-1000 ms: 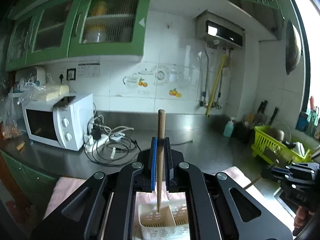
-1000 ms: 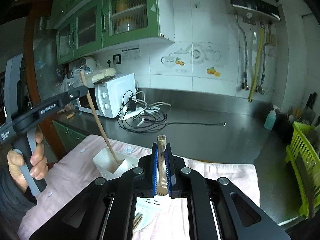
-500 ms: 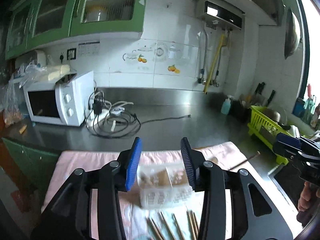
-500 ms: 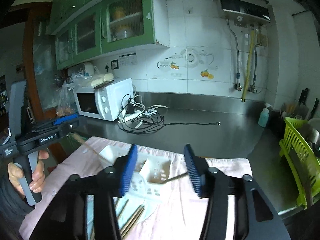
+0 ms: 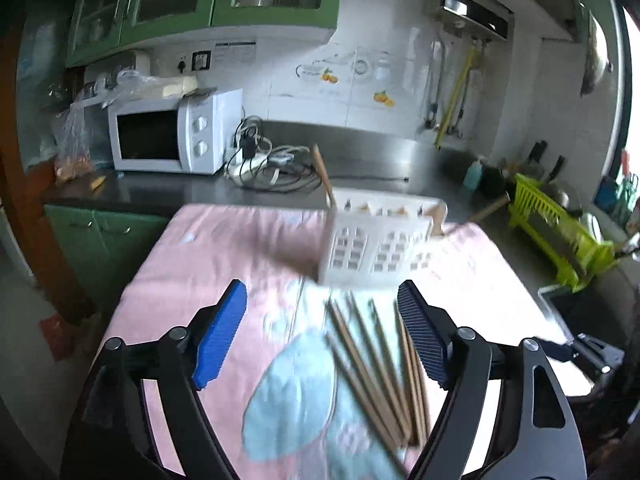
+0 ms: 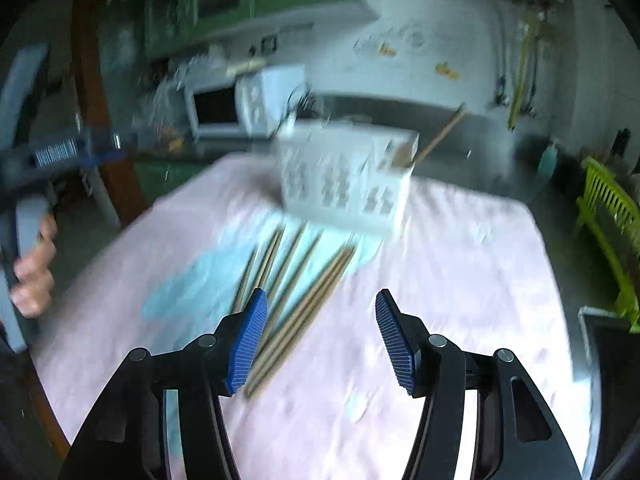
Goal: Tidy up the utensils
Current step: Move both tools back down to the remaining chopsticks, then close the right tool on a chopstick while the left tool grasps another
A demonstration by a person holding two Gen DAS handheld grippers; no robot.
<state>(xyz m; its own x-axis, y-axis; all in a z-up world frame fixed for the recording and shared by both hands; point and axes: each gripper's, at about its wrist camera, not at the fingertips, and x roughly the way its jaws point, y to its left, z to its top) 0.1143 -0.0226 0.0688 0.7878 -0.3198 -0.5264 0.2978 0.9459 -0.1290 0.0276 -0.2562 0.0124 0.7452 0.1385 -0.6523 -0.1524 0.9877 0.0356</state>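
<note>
Pink cloth (image 5: 240, 240) – chopsticks (image 5: 376, 368) flat, long axes toward white caddy (image 5: 376, 248) | both jaws spread, holding nothing

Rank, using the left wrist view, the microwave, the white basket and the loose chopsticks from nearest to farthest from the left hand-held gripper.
1. Chopsticks: on the cloth, between the left hand-held gripper's fingers.
2. White basket: just beyond, slightly right.
3. Microwave: far left, on the back counter.

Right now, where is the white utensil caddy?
In both wrist views the white utensil caddy stands on the pink cloth, just beyond the loose chopsticks.
</note>
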